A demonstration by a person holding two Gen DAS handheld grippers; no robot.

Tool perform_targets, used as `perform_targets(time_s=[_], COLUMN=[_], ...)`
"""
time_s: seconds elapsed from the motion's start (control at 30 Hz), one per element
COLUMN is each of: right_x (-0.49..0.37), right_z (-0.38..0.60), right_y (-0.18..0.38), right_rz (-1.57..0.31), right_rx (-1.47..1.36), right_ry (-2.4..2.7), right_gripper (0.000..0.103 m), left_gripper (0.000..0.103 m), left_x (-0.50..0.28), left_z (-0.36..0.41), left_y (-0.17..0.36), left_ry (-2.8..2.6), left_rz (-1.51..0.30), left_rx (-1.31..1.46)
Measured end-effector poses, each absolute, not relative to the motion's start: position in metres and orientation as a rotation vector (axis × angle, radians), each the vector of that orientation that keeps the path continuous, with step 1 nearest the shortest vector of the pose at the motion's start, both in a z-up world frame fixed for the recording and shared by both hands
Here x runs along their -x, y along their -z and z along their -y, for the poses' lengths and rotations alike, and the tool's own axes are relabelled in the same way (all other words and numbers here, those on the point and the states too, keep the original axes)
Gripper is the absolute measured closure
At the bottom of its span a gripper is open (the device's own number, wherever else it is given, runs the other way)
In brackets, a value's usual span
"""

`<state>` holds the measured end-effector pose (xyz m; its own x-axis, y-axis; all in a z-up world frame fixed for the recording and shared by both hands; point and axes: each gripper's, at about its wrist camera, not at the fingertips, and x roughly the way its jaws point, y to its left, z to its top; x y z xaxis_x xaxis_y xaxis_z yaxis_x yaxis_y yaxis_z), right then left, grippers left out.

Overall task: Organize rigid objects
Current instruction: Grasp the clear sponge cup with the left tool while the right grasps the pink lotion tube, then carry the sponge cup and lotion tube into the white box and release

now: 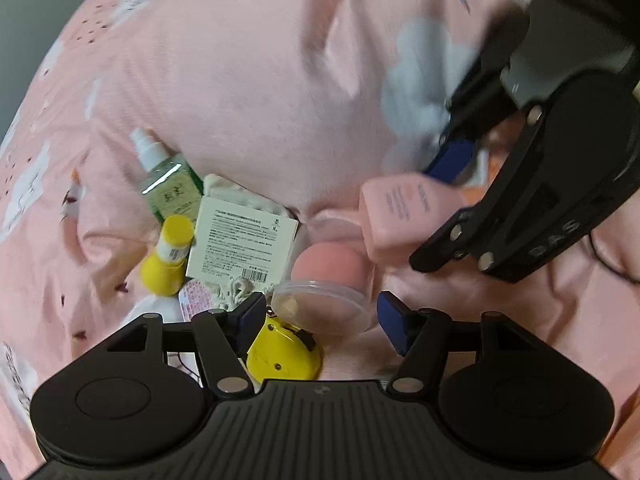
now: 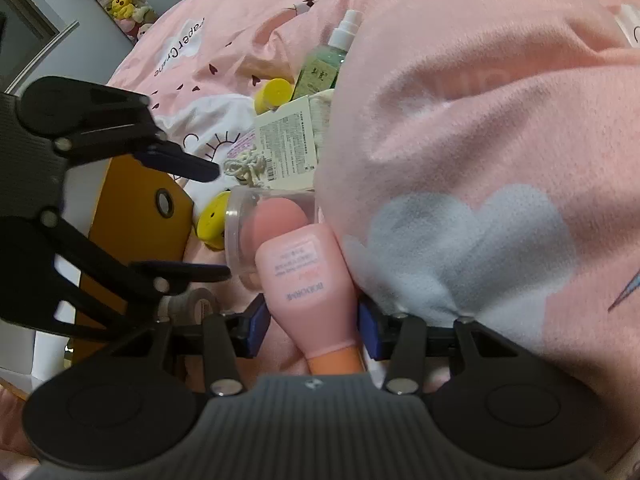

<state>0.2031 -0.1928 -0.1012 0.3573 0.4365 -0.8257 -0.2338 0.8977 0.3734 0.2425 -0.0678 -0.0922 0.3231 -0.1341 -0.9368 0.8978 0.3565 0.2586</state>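
With our right gripper (image 2: 312, 326) clamped on the pink tube (image 2: 308, 276) and our left gripper (image 1: 320, 320) apart over the bed (image 1: 240, 60), we judge placing comes next.

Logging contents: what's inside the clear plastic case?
The clear plastic case holds a pink makeup sponge. The pink tube in the right gripper covers the case's near side, so anything else inside is hidden.
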Motion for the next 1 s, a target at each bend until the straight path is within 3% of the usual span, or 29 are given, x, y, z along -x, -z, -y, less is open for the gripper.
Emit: perform_targets(time_s=[0.23,0.6,1.0], right_x=[-0.206,-0.204,-0.186], right_z=[0.192,0.193,0.197], right_y=[0.108,0.108,0.076], right_rz=[-1.133,-1.131,-1.064], right_rx=[-0.213,-0.209,-0.204], right_ry=[-0.447,-0.446,-0.426], right_gripper=[0.058,0.058,0.058], left_gripper=[0.025,0.030,0.031], left_x=[-0.256,-0.249,-0.229], left_z=[0.078,0.082,0.061], left_y=[0.110,0.116,0.057], left_ry=[0.871,0.827,0.729], left_rz=[-1.039,-1.056,-0.992], left_rx=[-1.002,-0.963,-0.734])
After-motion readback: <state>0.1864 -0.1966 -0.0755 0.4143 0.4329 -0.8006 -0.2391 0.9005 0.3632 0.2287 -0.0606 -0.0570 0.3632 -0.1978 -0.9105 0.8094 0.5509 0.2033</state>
